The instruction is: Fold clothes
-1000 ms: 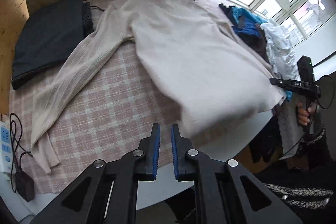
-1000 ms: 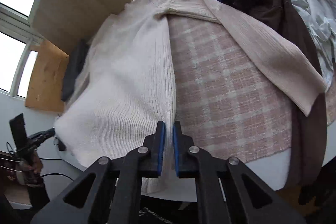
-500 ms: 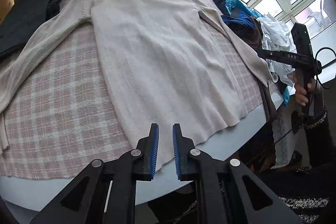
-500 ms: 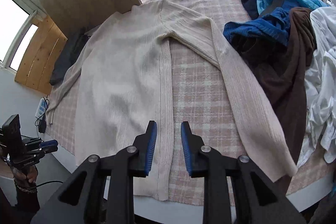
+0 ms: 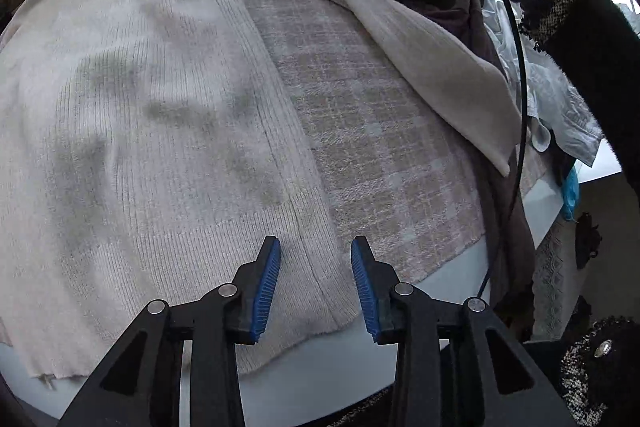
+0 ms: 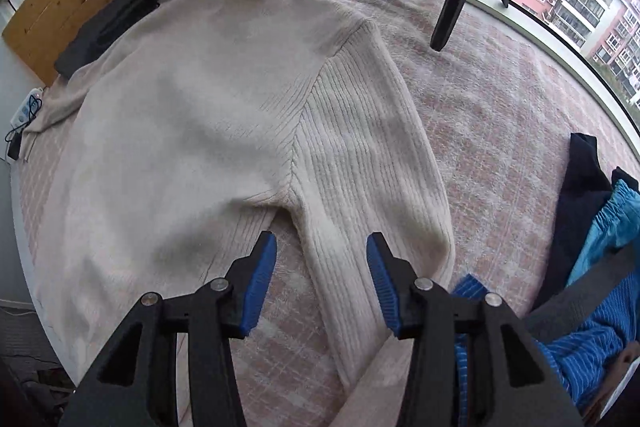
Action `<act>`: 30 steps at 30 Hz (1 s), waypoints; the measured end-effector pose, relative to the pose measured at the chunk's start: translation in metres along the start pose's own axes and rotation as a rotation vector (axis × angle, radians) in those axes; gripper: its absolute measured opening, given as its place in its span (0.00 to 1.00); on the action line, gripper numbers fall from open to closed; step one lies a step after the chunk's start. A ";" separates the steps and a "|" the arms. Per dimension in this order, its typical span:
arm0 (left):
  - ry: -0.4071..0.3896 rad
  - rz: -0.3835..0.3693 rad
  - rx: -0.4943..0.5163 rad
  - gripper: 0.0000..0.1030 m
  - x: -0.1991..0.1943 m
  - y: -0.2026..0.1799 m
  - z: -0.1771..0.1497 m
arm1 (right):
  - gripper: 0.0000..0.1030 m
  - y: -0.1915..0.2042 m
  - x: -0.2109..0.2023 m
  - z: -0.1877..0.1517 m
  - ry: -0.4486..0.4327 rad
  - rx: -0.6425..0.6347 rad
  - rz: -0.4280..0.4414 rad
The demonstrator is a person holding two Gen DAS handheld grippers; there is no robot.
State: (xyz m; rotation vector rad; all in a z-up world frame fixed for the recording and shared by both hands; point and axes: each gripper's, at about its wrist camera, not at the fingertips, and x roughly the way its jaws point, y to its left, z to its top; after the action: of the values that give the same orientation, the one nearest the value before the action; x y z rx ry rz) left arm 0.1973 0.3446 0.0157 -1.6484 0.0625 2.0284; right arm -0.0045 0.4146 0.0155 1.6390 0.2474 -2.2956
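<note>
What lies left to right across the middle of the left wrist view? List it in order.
Cream sweater body → bare strip of pink plaid cloth → sweater's sleeve → brown garment → white clothes → person's dark sleeve.

A big cream sweater (image 5: pixel 132 131) lies spread out flat on the pink checked cloth (image 5: pixel 384 155). It is soft and ribbed. Its bottom edge hangs a little past the cloth's near edge. One long sleeve (image 6: pixel 360 163) stretches out sideways across the cloth.
</note>
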 end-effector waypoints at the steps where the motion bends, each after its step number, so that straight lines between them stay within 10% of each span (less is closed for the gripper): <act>1: -0.015 0.012 -0.002 0.34 0.001 -0.003 0.001 | 0.45 0.002 0.004 0.002 0.001 -0.025 -0.015; 5: -0.006 0.045 0.011 0.26 0.003 -0.003 0.002 | 0.41 0.006 0.018 0.008 0.009 -0.094 -0.048; 7: -0.006 0.044 -0.002 0.05 0.002 0.001 0.002 | 0.09 0.000 0.018 0.011 0.013 -0.075 -0.014; 19: -0.103 -0.101 0.001 0.04 -0.064 0.006 -0.007 | 0.06 -0.031 -0.058 0.017 -0.117 -0.042 0.000; 30: 0.088 -0.177 0.008 0.05 -0.014 -0.007 -0.008 | 0.07 -0.045 -0.010 -0.018 0.031 -0.046 -0.093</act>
State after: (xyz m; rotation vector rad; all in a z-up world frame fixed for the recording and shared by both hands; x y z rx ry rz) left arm 0.2087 0.3428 0.0285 -1.6761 -0.0432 1.8221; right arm -0.0008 0.4636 0.0169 1.6743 0.3878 -2.3148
